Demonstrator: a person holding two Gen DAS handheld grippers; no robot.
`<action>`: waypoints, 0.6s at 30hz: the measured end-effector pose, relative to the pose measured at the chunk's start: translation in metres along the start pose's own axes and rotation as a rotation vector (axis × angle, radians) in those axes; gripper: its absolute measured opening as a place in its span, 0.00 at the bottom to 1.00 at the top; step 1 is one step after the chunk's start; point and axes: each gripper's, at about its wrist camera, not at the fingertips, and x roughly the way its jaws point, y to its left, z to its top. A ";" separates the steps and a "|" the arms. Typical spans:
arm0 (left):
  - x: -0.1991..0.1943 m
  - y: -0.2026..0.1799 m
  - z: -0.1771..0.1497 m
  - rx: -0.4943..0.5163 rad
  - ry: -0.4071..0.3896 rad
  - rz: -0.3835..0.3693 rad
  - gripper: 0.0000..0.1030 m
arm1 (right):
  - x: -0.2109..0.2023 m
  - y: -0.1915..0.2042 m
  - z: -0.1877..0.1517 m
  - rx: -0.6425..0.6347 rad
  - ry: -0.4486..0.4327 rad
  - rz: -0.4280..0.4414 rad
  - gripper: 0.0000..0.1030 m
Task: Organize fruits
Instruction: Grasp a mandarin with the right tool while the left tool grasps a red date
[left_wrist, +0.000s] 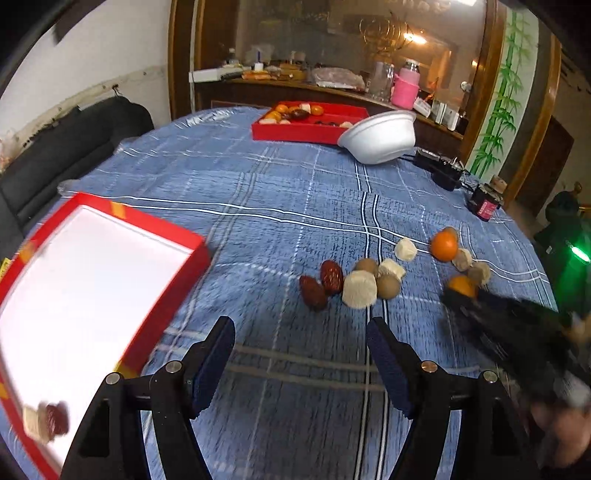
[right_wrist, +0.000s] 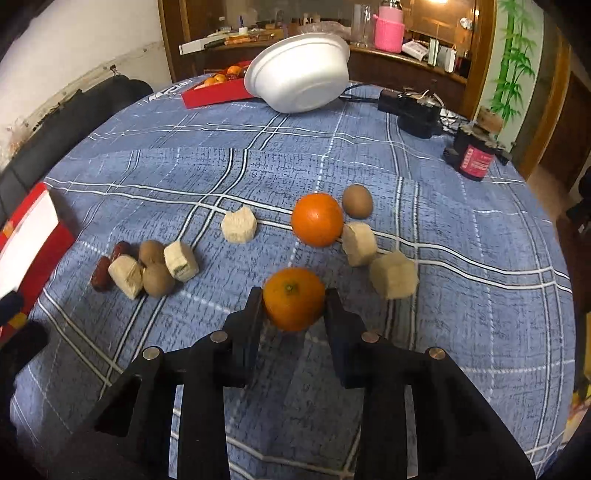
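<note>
My right gripper (right_wrist: 294, 295) is shut on a small orange (right_wrist: 293, 299), with a finger against each side, just above the blue checked cloth. A second orange (right_wrist: 317, 219), a brown round fruit (right_wrist: 357, 200) and beige cubes (right_wrist: 393, 275) lie just beyond. My left gripper (left_wrist: 301, 326) is open over bare cloth with nothing between its fingers. Ahead of it lie two red dates (left_wrist: 321, 284), beige cubes (left_wrist: 359, 293) and brown round fruits (left_wrist: 388, 286). To its left is a red tray (left_wrist: 166, 236) with a white floor, holding a date and a cube (left_wrist: 48, 421).
A second red tray (left_wrist: 295, 129) with mixed fruits sits at the far side, with a tilted white foam bowl (left_wrist: 376, 138) beside it. A black adapter with cables (right_wrist: 410, 107) and a black jar with a red label (right_wrist: 474, 155) stand at the far right edge.
</note>
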 end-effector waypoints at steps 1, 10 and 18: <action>0.006 0.000 0.002 -0.001 0.007 0.000 0.70 | -0.004 0.000 -0.003 0.002 0.001 0.007 0.30; 0.045 -0.011 0.014 0.022 0.071 0.074 0.44 | -0.035 -0.016 -0.025 0.065 -0.048 0.090 0.30; 0.047 -0.008 0.017 0.034 0.061 0.104 0.16 | -0.031 -0.017 -0.027 0.075 -0.039 0.136 0.30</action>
